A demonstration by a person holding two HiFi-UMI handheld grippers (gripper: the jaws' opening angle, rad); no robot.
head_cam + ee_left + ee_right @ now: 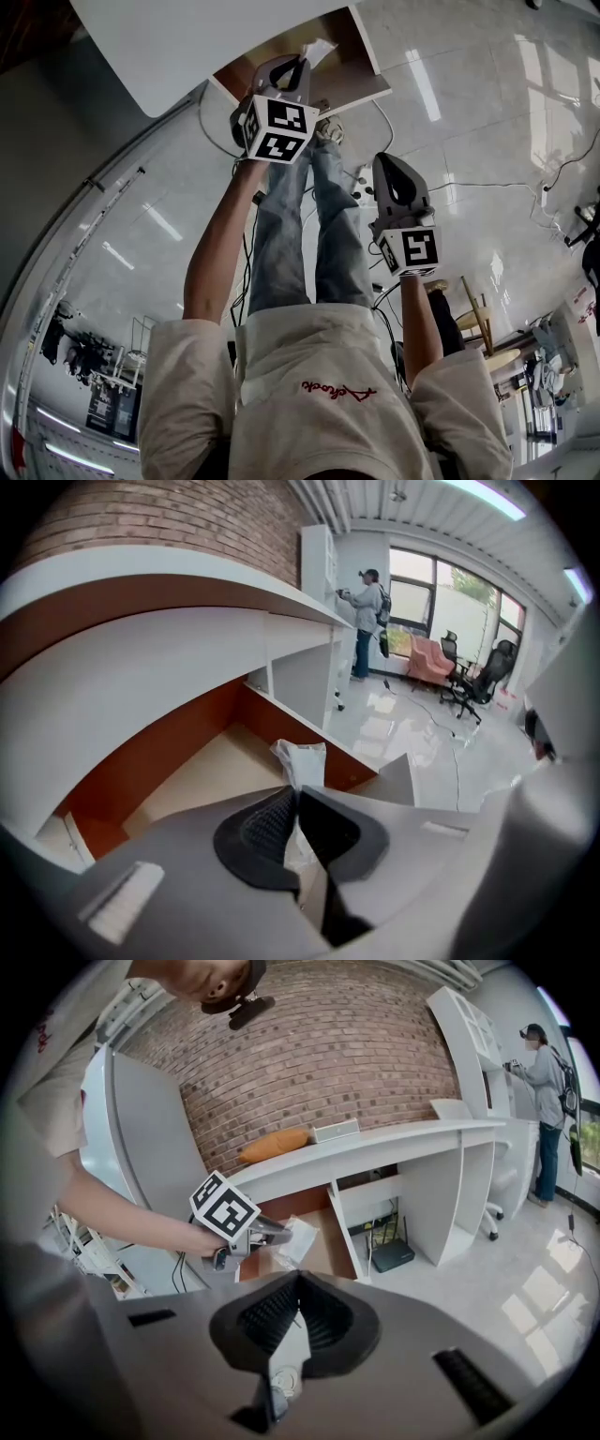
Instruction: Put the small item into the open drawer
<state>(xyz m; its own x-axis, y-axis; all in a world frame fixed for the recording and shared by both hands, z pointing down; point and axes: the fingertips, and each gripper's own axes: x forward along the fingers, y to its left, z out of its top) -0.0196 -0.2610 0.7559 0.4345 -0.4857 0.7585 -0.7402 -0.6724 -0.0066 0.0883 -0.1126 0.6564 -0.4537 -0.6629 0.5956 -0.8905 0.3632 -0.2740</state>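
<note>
Left gripper (295,797): jaws pinched on a plastic bag (302,761), tilted downward toward the open drawer (202,775)
Plastic bag: small, clear and crumpled; its lower part is clamped between the left pads, and its free end sticks out just past the fingertips
Bag against drawer: in the right gripper view the plastic bag (298,1238) hangs at the tip of the left gripper (279,1232), over the pale inside of the open drawer (323,1252); whether it touches the drawer's floor cannot be told
Open drawer: pulled out from under the white desk (375,1143), with reddish-brown walls
Right gripper (298,1283): jaws pressed together with nothing between them
Right gripper's place: in the head view the right gripper (392,167) hangs over the glossy floor (469,112), beside the person's legs and well apart from the bag and drawer
</note>
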